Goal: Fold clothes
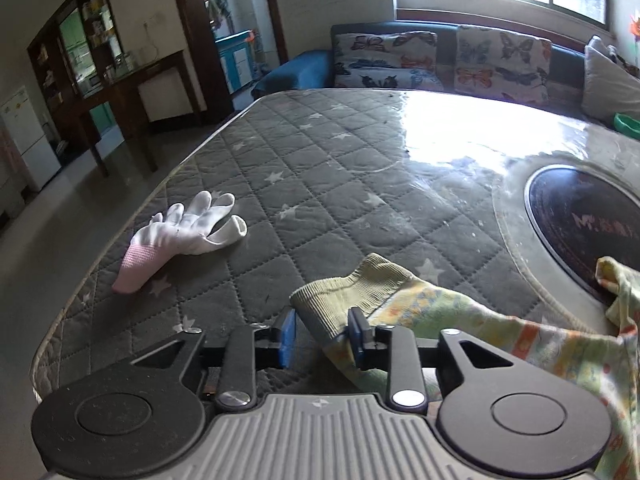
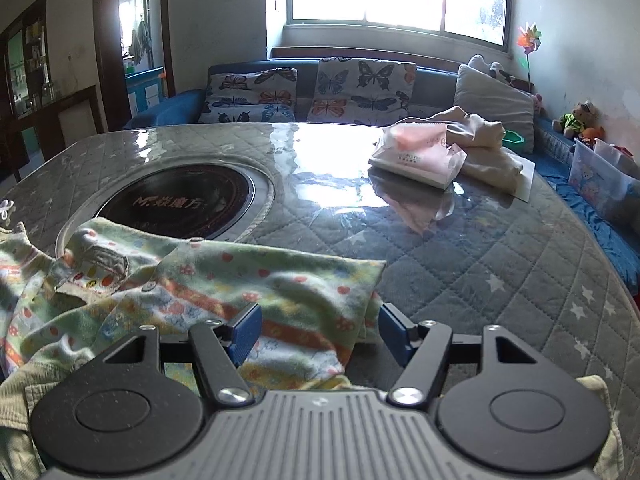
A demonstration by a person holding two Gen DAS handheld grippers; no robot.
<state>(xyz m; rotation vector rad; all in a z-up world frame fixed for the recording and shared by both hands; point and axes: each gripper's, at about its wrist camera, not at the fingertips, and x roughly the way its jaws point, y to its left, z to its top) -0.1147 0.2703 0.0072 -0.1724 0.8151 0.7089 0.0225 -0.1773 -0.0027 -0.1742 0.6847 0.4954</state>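
On the quilted desk (image 1: 320, 168), L gripper (image 1: 322, 332) fingers parted around garment (image 2: 224, 280) cuff, pads not pressing; R gripper (image 2: 320, 330) fingers wide apart over its hem.

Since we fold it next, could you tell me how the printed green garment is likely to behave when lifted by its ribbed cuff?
The printed green garment will probably flop and hang, as it already lies in soft wrinkles. It looks light. The ribbed cuff seems thicker, so it likely grips well.

Soft printed green cotton garment (image 2: 280, 280) with ribbed cuff; quilted grey star-patterned bench cover (image 1: 320, 184) under glossy clear film; matt white knit glove (image 1: 180, 232).
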